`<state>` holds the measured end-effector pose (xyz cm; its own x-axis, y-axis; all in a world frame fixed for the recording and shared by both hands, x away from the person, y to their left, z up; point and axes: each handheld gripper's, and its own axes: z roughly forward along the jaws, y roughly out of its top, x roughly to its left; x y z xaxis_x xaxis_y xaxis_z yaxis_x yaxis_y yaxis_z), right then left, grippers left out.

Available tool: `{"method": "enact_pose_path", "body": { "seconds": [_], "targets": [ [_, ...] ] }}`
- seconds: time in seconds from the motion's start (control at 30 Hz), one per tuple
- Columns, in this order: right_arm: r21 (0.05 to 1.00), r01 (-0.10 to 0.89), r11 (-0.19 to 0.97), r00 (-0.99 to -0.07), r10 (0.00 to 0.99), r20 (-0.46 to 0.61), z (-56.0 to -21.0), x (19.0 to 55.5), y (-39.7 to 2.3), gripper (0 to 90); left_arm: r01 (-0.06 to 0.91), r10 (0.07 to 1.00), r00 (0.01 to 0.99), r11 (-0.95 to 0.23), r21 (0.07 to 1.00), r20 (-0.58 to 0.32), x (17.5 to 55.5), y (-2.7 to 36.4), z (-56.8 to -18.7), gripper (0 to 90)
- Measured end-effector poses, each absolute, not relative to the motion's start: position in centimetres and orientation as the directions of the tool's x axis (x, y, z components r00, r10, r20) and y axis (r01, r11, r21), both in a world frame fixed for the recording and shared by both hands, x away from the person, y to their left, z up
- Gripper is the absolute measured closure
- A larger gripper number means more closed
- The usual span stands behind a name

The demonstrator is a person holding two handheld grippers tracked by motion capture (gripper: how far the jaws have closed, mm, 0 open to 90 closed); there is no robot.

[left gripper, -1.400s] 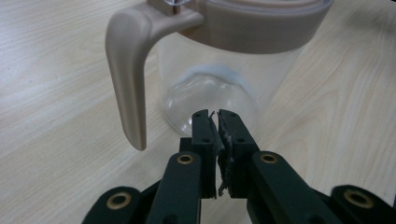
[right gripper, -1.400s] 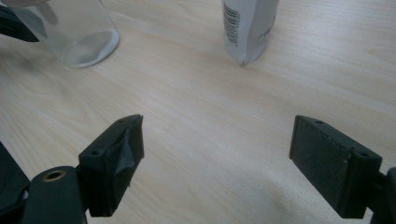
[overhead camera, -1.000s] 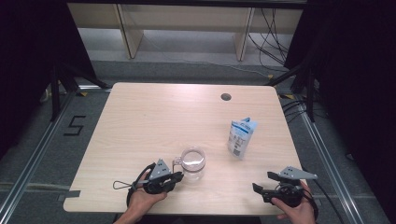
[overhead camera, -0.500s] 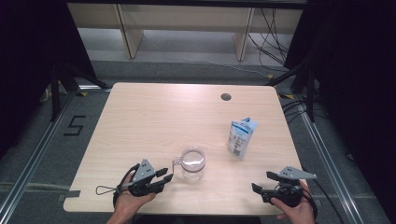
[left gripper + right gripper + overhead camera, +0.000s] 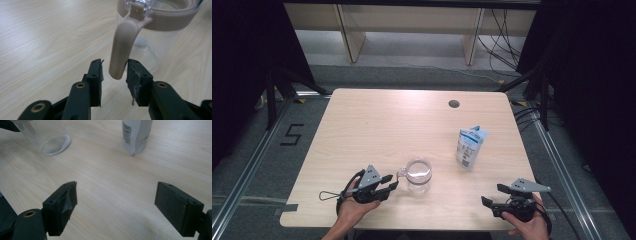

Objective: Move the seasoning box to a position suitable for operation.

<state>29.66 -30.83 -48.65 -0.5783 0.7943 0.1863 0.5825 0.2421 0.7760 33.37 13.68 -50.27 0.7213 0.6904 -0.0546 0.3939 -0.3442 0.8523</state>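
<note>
table: pale wood, it carries everything you work with; a small round hole sits near its far edge.
pouch: white and blue, standing upright on the right half, well apart from your pitcher.
pitcher: clear, tan-rimmed, upright near the front edge, long axis vertical, mouth up.
handle: points left toward your left hand and hangs down from the rim.
left gripper: you have just been opening it; its jaws stand narrowly parted on either side of the handle's lower end, pads not pressing.
right gripper: you hold it at the front right corner, jaws wide, nothing between them.
</note>
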Motion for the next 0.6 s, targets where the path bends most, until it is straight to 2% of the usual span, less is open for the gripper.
{"method": "enact_pose_path", "body": {
  "seconds": [0.17,0.23,0.47,0.6],
  "targets": [
    [0.774,0.588,0.235,-0.576,0.794,0.197,-48.6,29.6,-30.8,19.3,0.382,0.676,0.735,-0.349,0.856,-0.052,33.8,12.8,-50.6,70.9],
    [0.780,0.569,0.261,-0.592,0.788,0.169,-48.7,29.8,-30.9,19.3,0.385,0.682,0.730,-0.361,0.850,-0.041,33.9,12.6,-50.5,73.4],
    [0.765,0.602,0.229,-0.570,0.794,0.211,-48.6,29.6,-30.8,19.4,0.380,0.684,0.728,-0.365,0.850,-0.032,33.9,11.5,-50.5,74.1],
    [0.778,0.574,0.255,-0.586,0.792,0.173,-48.7,29.9,-30.9,19.4,0.362,0.671,0.742,-0.387,0.848,-0.010,34.1,10.8,-50.4,74.2]
  ]
}}
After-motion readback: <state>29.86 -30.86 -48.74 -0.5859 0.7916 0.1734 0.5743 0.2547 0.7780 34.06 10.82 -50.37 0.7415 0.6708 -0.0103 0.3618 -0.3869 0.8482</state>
